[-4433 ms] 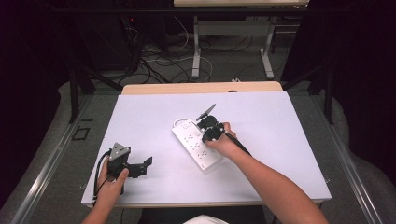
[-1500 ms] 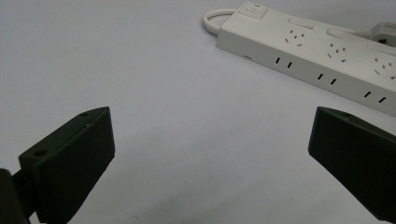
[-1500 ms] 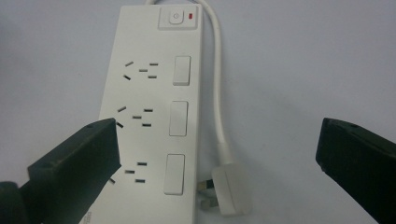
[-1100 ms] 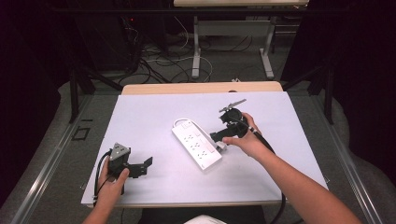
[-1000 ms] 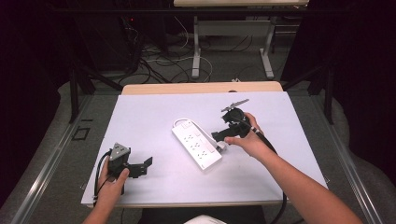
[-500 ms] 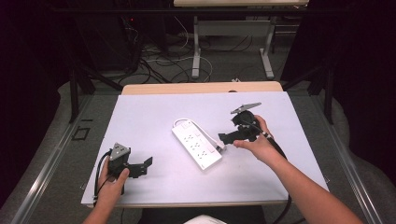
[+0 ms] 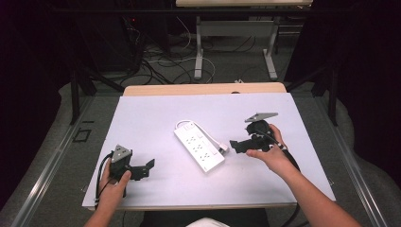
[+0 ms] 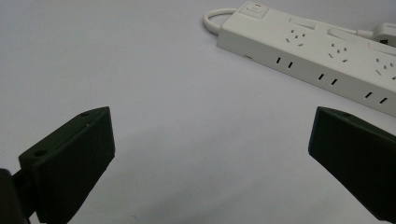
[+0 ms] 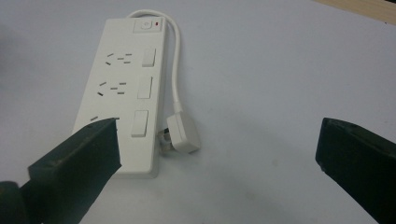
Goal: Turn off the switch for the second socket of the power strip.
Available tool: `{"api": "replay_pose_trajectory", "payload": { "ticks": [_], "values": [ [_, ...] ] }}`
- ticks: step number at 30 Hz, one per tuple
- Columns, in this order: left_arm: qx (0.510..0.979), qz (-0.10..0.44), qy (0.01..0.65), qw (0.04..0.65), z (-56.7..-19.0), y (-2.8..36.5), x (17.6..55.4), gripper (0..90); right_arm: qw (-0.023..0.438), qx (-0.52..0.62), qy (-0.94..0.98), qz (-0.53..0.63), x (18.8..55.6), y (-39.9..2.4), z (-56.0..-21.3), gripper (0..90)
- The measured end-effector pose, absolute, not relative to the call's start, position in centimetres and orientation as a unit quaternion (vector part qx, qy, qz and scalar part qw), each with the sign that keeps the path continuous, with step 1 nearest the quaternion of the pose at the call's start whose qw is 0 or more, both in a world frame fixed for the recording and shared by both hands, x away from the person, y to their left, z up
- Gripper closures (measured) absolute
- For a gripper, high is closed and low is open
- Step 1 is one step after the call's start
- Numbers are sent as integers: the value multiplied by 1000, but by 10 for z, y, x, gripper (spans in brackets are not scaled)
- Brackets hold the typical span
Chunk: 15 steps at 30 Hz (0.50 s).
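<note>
High view shows the white power strip [image 7: 199, 146] lying flat near the middle of the table [image 7: 156, 116], the right gripper [image 7: 236, 146] just beside it and the left gripper [image 7: 150, 165] well apart, both with jaws spread and empty. Left gripper view shows its long side with slots, a hard and probably smooth body. Right gripper view shows the plug [image 9: 182, 133] on its short cable [image 9: 176, 70] beside the strip; I judge it light and stiff, best gripped across the narrow body.

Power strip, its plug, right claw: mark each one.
power strip [image 9: 122, 88], right gripper view, on its white top face between sockets and switches.
plug [image 9: 183, 135], right gripper view, on the white plug body beside the strip.
right claw [image 7: 236, 145], high view, at the tips of its open jaws.
</note>
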<state>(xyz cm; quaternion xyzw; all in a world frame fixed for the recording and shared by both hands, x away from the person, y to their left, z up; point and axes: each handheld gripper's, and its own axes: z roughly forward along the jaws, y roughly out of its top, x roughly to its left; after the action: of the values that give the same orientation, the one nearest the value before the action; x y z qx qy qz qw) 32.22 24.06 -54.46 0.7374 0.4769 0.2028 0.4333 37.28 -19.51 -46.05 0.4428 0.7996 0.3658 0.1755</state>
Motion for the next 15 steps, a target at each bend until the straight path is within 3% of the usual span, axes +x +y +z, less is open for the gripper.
{"api": "replay_pose_trajectory", "payload": {
  "ticks": [15],
  "values": [
    [738,204,476,433,-545,240,322,4,189,468,771,389,357,-224,-474,0]
  ]
}}
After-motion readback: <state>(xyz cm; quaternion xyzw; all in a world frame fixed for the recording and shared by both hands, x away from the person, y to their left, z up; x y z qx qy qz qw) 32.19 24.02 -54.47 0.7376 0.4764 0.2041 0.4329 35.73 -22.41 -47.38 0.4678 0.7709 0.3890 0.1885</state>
